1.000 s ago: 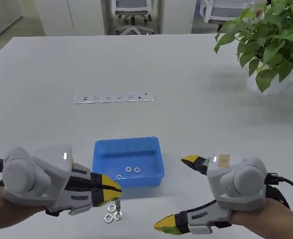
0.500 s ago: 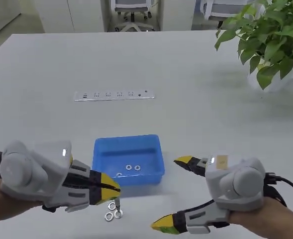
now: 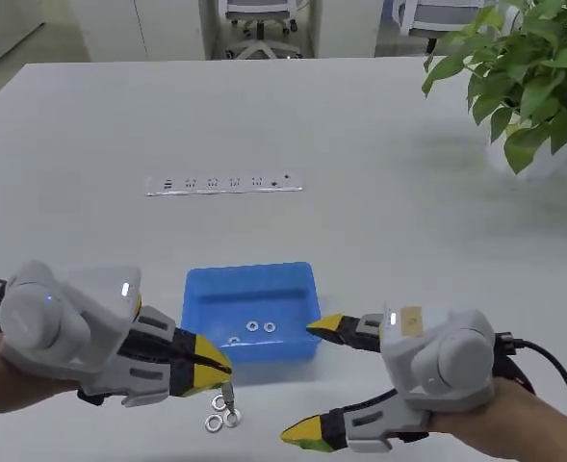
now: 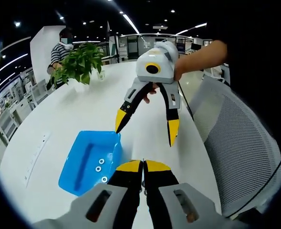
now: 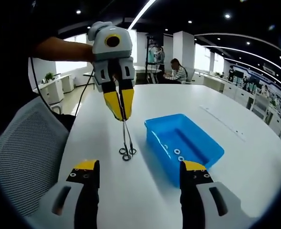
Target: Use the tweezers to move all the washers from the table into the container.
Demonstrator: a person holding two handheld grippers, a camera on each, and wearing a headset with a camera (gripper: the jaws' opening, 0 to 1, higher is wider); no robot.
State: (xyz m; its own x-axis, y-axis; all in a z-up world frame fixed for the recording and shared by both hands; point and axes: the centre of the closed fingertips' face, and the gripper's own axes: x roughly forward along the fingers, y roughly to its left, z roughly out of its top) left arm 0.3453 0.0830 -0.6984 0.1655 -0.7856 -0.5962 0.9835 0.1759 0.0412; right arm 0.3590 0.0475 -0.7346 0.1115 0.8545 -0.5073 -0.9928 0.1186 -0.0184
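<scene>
Three washers (image 3: 259, 328) in container (image 3: 249, 274); left gripper (image 3: 223, 365) fingers (image 3: 198, 348) pinched on tweezers (image 5: 125, 134); right gripper (image 3: 305, 382) fingers (image 3: 333, 327) wide apart, empty.

tweezers (image 5: 126, 136) tips at loose washers (image 3: 222, 418) | blue container (image 3: 248, 272) holds three more

The container (image 3: 249, 287) is blue; the washers (image 3: 231, 417) and tweezers (image 5: 124, 133) are silver. The left gripper (image 3: 227, 366) and right gripper (image 3: 310, 381) have grey bodies and black jaws with yellow tips. The table (image 3: 379, 192) is white, the plant (image 3: 524, 77) green.
</scene>
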